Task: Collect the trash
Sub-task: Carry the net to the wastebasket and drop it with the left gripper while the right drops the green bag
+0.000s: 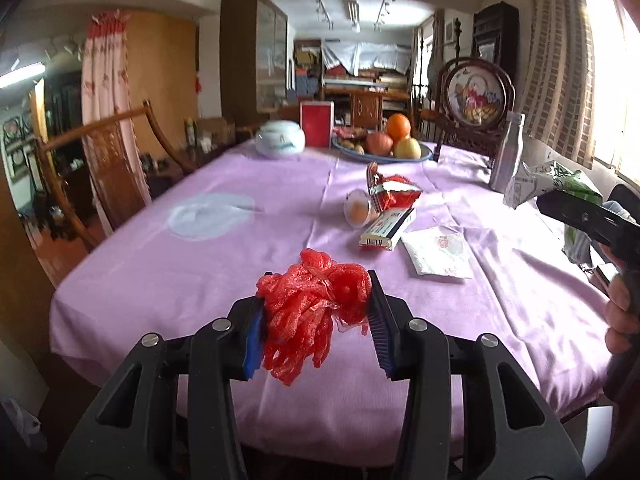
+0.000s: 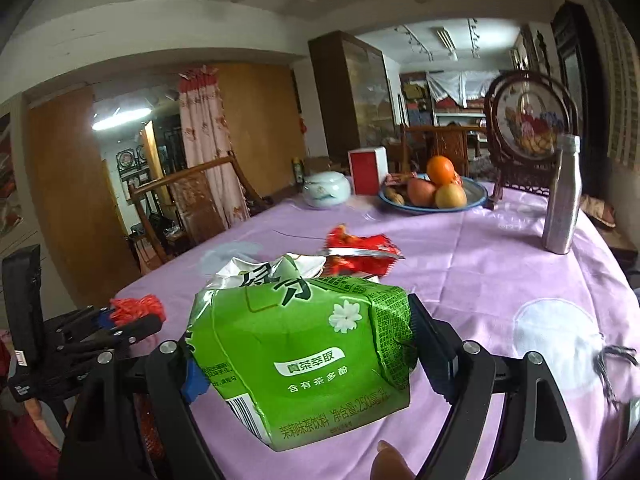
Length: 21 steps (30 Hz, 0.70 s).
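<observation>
Lilac tablecloth (image 1: 200, 264) backs crumpled red mesh bag (image 1: 316, 312), crushed green carton (image 2: 304, 356).

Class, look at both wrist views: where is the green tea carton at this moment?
The green tea carton fills the lower middle of the right wrist view, clamped in the right gripper above the purple tablecloth, in front of the red snack wrapper.
</observation>
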Each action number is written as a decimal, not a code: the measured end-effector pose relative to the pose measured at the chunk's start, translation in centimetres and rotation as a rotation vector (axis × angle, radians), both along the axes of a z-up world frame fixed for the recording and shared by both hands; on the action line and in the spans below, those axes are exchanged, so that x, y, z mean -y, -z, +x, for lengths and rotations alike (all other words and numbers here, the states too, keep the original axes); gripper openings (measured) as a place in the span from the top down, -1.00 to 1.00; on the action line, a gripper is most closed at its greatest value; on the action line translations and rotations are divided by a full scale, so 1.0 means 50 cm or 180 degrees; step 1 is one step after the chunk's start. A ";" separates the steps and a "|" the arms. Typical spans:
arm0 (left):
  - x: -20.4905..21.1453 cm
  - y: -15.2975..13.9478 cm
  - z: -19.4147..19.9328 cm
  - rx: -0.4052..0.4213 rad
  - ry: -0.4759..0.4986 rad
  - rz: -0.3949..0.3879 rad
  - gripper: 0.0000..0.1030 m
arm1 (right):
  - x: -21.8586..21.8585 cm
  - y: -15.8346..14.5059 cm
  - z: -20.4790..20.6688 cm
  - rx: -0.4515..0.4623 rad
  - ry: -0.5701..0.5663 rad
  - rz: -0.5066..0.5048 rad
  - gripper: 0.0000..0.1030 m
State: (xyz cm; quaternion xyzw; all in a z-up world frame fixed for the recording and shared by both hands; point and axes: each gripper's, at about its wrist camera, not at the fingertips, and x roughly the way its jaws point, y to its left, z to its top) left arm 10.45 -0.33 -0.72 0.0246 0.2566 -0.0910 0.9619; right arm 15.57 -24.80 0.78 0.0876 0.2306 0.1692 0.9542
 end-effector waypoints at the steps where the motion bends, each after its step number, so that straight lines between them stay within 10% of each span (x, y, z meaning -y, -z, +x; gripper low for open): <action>1: -0.003 -0.002 -0.017 0.0054 -0.0024 0.0032 0.14 | -0.008 -0.003 -0.015 0.0020 0.0002 -0.0013 -0.60; 21: -0.193 -0.034 -0.244 0.0549 -0.0551 0.0079 0.13 | -0.242 -0.066 -0.211 0.0387 -0.0589 -0.0120 -0.60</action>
